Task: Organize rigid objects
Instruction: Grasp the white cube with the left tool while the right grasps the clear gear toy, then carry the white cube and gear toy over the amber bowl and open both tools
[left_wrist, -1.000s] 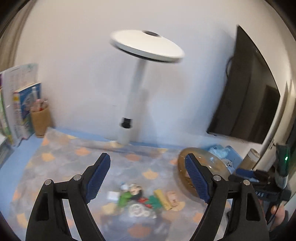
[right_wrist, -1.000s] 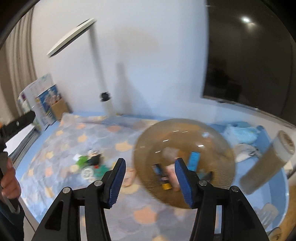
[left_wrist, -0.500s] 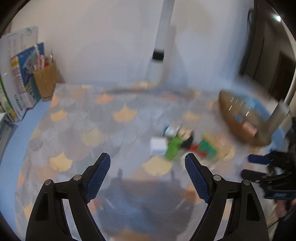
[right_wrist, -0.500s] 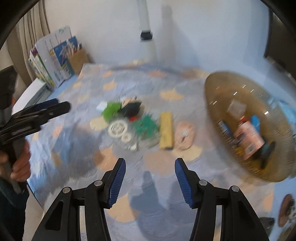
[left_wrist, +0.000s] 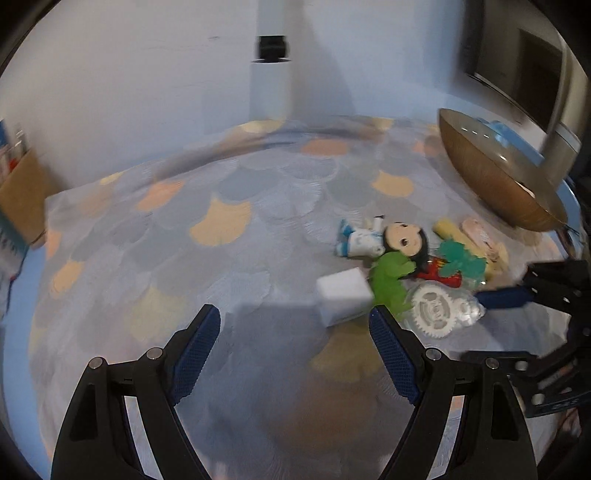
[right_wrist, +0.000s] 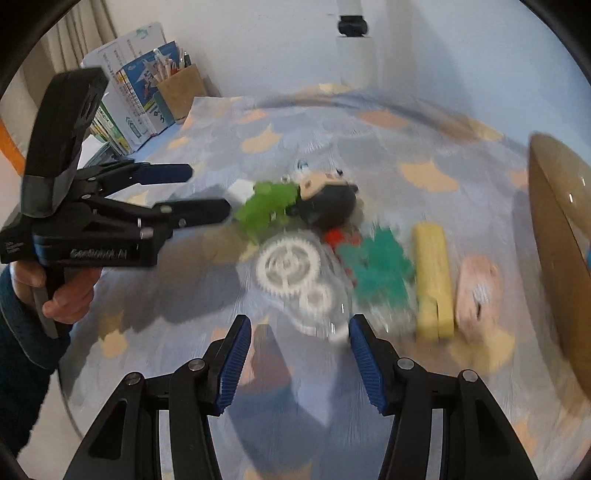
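On the counter, over a grey cloth with orange scallop patches (left_wrist: 221, 225), a cluster of small toys lies in a loose heap. My left gripper (left_wrist: 295, 339) hangs above the cloth with its jaws spread wide, nothing between them; the white rectangular block (left_wrist: 343, 295) sits just beyond my right-hand blue pad. Behind the block lies a green plastic dinosaur figure (left_wrist: 391, 280), touching a dark-haired doll with a white and blue outfit (left_wrist: 384, 240). Beside the dinosaur rests a clear bag holding white plastic gears (left_wrist: 439, 312).

My right gripper (right_wrist: 301, 354) also stands wide open and holds nothing. The gear bag (right_wrist: 295, 273) lies just ahead of its pads, near centre. To the right of the bag: a teal spiky plastic piece (right_wrist: 380, 273), a small red item (right_wrist: 334, 236) partly covered, a yellow oblong block (right_wrist: 434, 277), then a pale pink rounded toy (right_wrist: 478, 284). These last two lie side by side, close or touching; blur stops me telling which.

A brown translucent bowl (right_wrist: 554, 229) stands at the right edge of the cloth, well apart from the gears. The left gripper appears in the right view (right_wrist: 207, 192), held in a hand (right_wrist: 62, 291), tips near the dinosaur (right_wrist: 266, 210). Books and a tan pencil holder (right_wrist: 181, 92) stand at the far left, by the wall. A white lamp post (left_wrist: 271, 74) rises at the back.
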